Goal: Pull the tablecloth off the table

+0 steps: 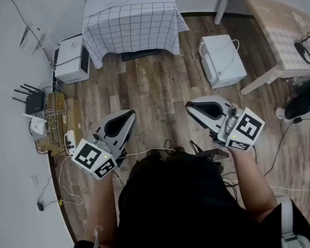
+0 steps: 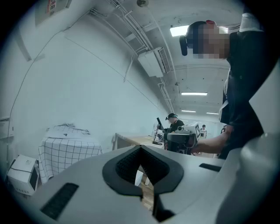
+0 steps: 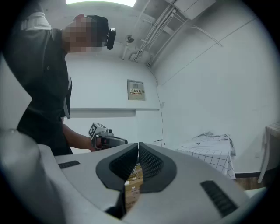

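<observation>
We're holding left tool (image 1: pixel 123 117) and right tool (image 1: pixel 197 107) closed, empty, level. Cloth (image 1: pixel 130 19) is draping its hidden surface dead ahead, well apart across the floor (image 1: pixel 154 85), near hem running crosswise. Neither tool is sitting nearer, so we're likely needing a walk-up first.

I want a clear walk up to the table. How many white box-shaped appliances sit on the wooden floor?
2: one white box-shaped appliance just left of the black-checked white tablecloth, the other off its right corner. More may be hidden.
</observation>
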`<state>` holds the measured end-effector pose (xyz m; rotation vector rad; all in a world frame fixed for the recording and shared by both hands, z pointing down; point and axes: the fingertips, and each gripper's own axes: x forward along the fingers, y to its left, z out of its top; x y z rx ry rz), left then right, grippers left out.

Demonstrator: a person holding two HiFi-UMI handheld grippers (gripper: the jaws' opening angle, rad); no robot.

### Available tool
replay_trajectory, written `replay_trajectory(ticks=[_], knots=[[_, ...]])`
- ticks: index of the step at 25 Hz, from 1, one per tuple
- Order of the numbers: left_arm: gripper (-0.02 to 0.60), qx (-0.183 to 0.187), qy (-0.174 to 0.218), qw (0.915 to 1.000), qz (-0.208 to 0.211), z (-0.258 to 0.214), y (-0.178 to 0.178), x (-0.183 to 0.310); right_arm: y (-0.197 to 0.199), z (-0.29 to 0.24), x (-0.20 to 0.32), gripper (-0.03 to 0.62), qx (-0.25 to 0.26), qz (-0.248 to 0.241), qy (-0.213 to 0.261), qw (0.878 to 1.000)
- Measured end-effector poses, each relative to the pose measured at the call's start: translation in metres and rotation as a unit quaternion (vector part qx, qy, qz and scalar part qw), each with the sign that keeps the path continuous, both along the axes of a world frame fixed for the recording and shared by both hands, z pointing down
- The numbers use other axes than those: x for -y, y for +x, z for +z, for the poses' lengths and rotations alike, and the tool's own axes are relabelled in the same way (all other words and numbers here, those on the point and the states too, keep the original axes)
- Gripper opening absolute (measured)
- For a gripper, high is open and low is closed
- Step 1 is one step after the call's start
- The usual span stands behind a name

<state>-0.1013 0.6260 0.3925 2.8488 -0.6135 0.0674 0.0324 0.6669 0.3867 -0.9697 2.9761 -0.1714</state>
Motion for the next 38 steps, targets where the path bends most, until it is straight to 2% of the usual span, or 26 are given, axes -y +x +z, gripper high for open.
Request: replay_trajectory(ticks=[3, 7, 13, 18, 22, 30, 38], knots=[[0.003, -0.009, 0.001, 1.0, -0.001, -0.004, 0.001, 0.005, -0.004, 0.003, 0.002, 0.021, -0.001, -0.006, -0.002, 1.0], [0.003, 0.002, 0.01, 0.9999, 0.007, -0.006, 0.007, 0.003, -0.004, 0.003, -0.002, 0.021, -0.002, -0.012, -0.001, 1.0], [0.003, 0.005, 0.003, 0.9997, 0.024, -0.002, 0.022, -0.005, -0.002, 0.009, -0.011, 0.021, -0.004, -0.014, -0.003, 1.0], [0.003, -0.006, 0.002, 0.9993, 0.036, -0.009, 0.027, -0.012, -0.002, 0.008, -0.01, 0.023, -0.012, 0.004, 0.009, 1.0], [0.003, 0.005, 0.008, 0.9989, 0.046, -0.006, 0.03, -0.013, -0.005, 0.009, -0.009, 0.023, -0.021, -0.005, 0.01, 1.0], [0.003, 0.012, 0.002, 0.9989, 0.045, -0.001, 0.033, -0.02, -0.006, 0.018, -0.017, 0.023, -0.03, -0.027, -0.001, 0.999], [0.003, 0.014, -0.009, 0.9994, 0.03, 0.006, 0.042, -0.014, 0.012, 0.023, -0.024, 0.023, -0.02, -0.037, -0.01, 0.999]])
